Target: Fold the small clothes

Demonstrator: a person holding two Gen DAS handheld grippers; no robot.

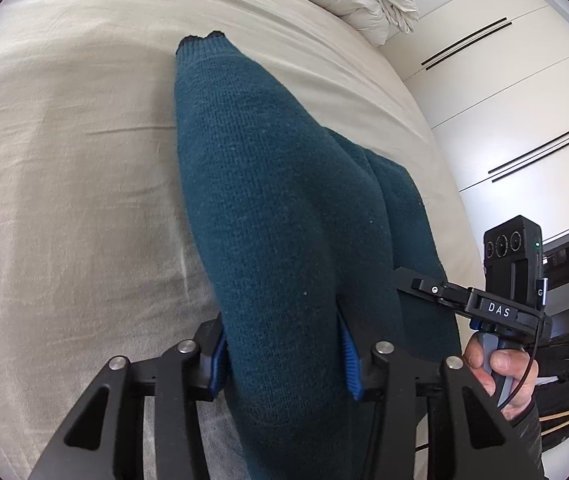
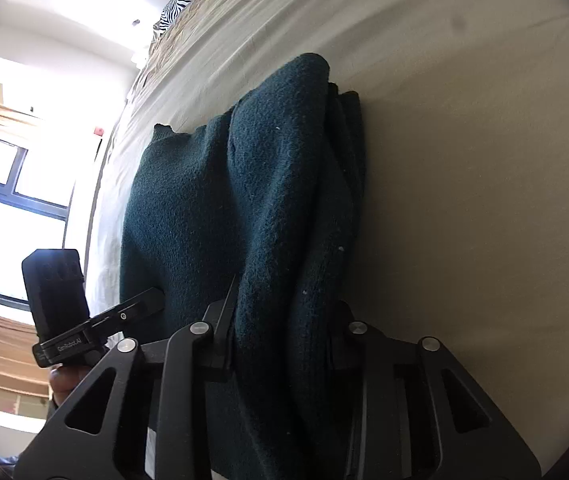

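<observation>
In the left wrist view, the left hand-held gripper (image 1: 284, 344) is clenched on a thick bunch of the teal knit garment (image 1: 268, 184), which lies partly doubled on the beige bed sheet (image 1: 64, 160), its far end resting on the sheet. In the right wrist view, the right hand-held gripper (image 2: 280, 328) likewise grips a bunched fold of the same garment (image 2: 244, 208) over the bed. Risk: the bulky knit may slip from either grip, or uneven pulling may skew the fold and drag the sheet into wrinkles.
</observation>
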